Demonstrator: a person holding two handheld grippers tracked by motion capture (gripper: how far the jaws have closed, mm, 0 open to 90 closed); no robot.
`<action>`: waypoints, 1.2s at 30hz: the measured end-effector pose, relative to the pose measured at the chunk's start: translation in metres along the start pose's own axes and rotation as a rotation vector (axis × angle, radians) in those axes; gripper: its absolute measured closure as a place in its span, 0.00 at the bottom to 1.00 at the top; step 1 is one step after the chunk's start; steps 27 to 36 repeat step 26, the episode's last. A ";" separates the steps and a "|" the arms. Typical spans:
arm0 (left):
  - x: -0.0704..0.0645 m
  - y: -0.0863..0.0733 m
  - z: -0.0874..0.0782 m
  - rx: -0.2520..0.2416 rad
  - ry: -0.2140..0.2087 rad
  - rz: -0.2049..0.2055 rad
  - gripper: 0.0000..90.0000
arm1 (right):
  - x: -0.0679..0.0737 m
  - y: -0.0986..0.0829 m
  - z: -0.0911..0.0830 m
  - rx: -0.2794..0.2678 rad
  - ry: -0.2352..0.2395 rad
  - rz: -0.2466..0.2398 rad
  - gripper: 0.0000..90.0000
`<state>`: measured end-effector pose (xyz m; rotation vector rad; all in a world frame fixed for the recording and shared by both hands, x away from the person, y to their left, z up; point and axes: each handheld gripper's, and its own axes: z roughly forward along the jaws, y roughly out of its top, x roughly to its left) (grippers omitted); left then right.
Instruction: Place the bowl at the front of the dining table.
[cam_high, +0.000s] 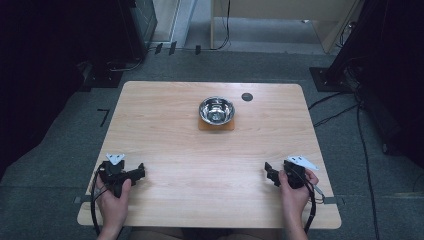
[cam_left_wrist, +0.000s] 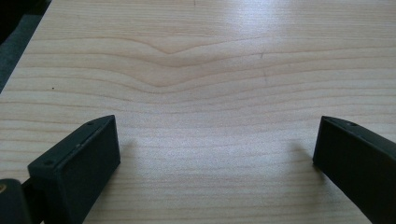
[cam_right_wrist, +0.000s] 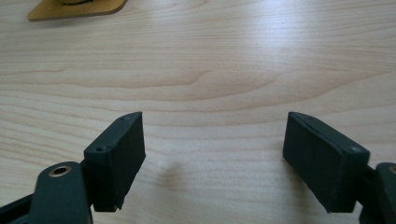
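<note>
Two forearms reach in from the bottom edge of the high view, each hand gripping a set of black tongs at the near end of a pale wooden desk (cam_high: 210, 165). At the near left corner sit the left tongs (cam_high: 141, 172), their tips aimed toward the middle of the desk, with a grey three-cornered plate on top and a black cable looping down beside the wrist. At the near right sit the right tongs (cam_high: 269, 172), also capped with a grey plate and trailing a cable.

From the left gripper view, the left tongs (cam_left_wrist: 217, 149) are released: two blocky matte black jaws stand wide apart, with nothing but bare wood between them. From the right gripper view, the right tongs (cam_right_wrist: 215, 149) are likewise spread wide over bare wood.

Smooth, light desk boards show flowing, wavy grain and a soft sheen.

Toward the far middle of the desk, well away from both hands, a shiny round steel bowl (cam_high: 216, 110) rests on a flat, square orange-brown mat (cam_high: 202, 125) with rounded corners. Just beyond it on the right is a small dark round disc (cam_high: 247, 96) set in the desktop.

Grey carpet surrounds the desk.
</note>
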<state>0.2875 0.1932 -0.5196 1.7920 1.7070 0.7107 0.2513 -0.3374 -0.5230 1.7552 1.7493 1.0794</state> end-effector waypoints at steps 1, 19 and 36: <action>0.000 0.000 0.000 0.000 0.000 0.000 0.00 | -0.001 -0.001 -0.002 0.001 0.002 0.002 0.23; 0.000 0.000 0.000 0.000 0.000 0.000 0.00 | -0.017 -0.014 -0.023 0.020 -0.027 -0.004 0.23; 0.000 0.000 0.000 -0.001 0.000 0.000 0.00 | -0.014 -0.015 -0.024 0.038 -0.063 -0.055 0.23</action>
